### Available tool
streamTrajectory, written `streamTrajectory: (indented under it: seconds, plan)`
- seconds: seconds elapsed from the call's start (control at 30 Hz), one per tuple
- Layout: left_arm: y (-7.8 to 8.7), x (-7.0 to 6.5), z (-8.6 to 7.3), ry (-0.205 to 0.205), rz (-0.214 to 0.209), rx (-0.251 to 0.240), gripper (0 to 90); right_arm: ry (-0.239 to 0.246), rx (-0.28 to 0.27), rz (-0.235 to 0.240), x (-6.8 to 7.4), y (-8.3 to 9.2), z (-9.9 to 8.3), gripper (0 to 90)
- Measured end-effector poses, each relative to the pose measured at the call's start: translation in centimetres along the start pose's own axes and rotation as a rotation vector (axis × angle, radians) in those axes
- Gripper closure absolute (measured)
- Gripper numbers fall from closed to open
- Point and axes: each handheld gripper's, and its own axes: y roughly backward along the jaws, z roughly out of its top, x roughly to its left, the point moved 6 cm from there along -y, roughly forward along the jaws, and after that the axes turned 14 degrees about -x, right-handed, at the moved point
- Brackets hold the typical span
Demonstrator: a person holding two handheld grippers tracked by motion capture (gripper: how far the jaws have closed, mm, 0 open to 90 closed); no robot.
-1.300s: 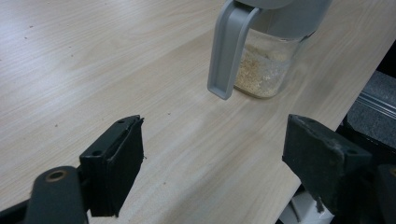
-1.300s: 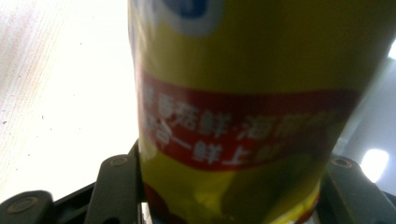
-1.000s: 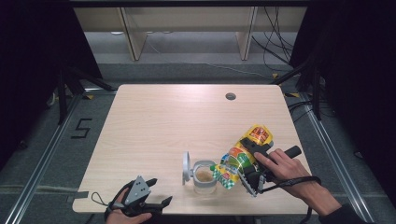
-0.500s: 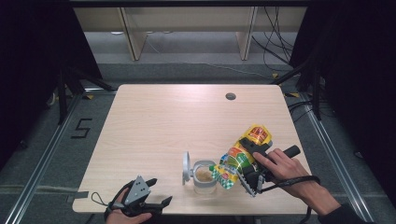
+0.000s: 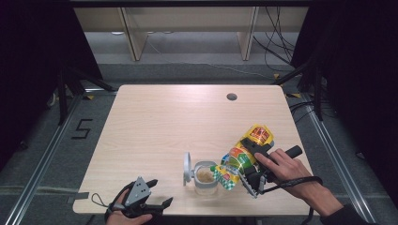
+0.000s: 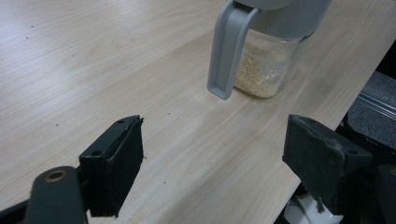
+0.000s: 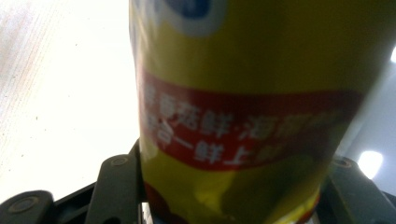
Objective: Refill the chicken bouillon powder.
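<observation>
Clamped between the right gripper's jaws, the yellow snack bag tips its mouth over the open glass jar, so a slight drift could spill crumbs onto the near table edge, while the left gripper, jaws apart, idles beside open tabletop.

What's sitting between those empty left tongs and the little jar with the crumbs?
Nothing: in the left gripper view, bare wooden table lies between the open left tongs and the jar.
</observation>
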Motion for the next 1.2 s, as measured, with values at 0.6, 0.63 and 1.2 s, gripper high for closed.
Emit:
streamTrajectory:
  seconds: [0.6,0.63,1.2]
  plan:
    - [0.01,-0.01,0.01,-0.001,0.000,-0.001,19.5,-0.010,0.018,0.011,0.29,0.00,-0.06,46.8]
    - [0.00,-0.01,0.01,-0.001,-0.001,-0.001,19.5,-0.039,0.025,0.003,0.51,0.07,-0.13,46.8]
    - [0.14,0.05,-0.11,0.027,0.016,0.002,19.5,0.000,0.010,0.018,0.31,-0.10,0.02,46.9]
